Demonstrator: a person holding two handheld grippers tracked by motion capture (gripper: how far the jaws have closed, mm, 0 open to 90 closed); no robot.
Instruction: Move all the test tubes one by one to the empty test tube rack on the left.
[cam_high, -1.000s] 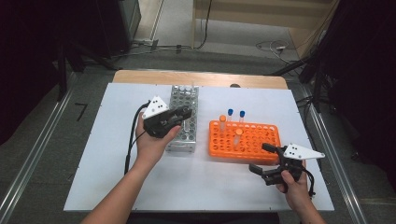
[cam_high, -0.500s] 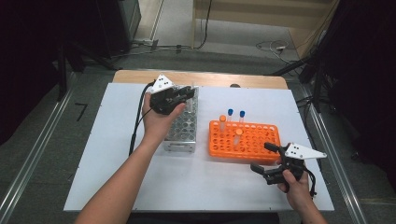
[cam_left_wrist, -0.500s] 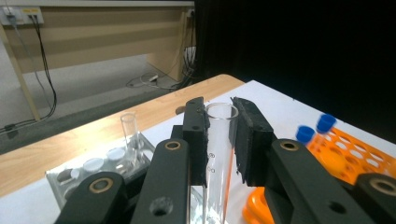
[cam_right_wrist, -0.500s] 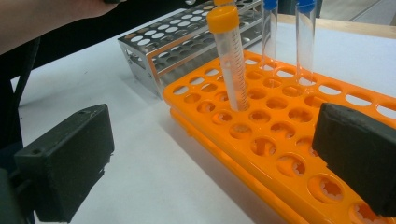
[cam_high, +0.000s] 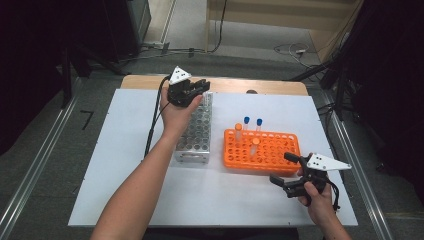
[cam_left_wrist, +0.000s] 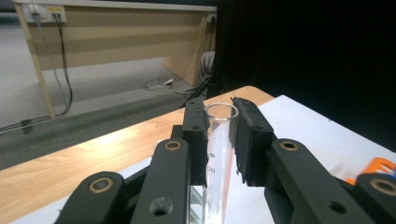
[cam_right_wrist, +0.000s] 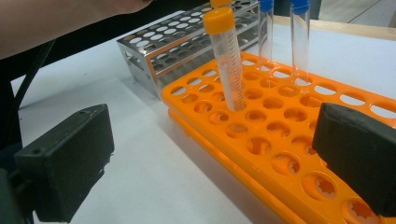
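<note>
- Glass tube (cam_left_wrist: 219, 154): uncapped, upright, clamped between the left gripper (cam_high: 192, 89) pads over the far end of the metal rack (cam_high: 196, 131).
- Advice: keep it vertical, centre it over a hole, lower slowly.
- Right gripper (cam_high: 289, 171): jaws apart, idle beside the orange rack (cam_high: 280, 155).

Bare forearms, black claws (cam_high: 199, 89) — grey three-cornered plates, black trailing cables

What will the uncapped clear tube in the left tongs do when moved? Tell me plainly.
The clear tube looks thin-walled and smooth, so it may slip between the left tongs and probably weighs little. It is open at the top and round, so laid on the table it would likely roll.
</note>
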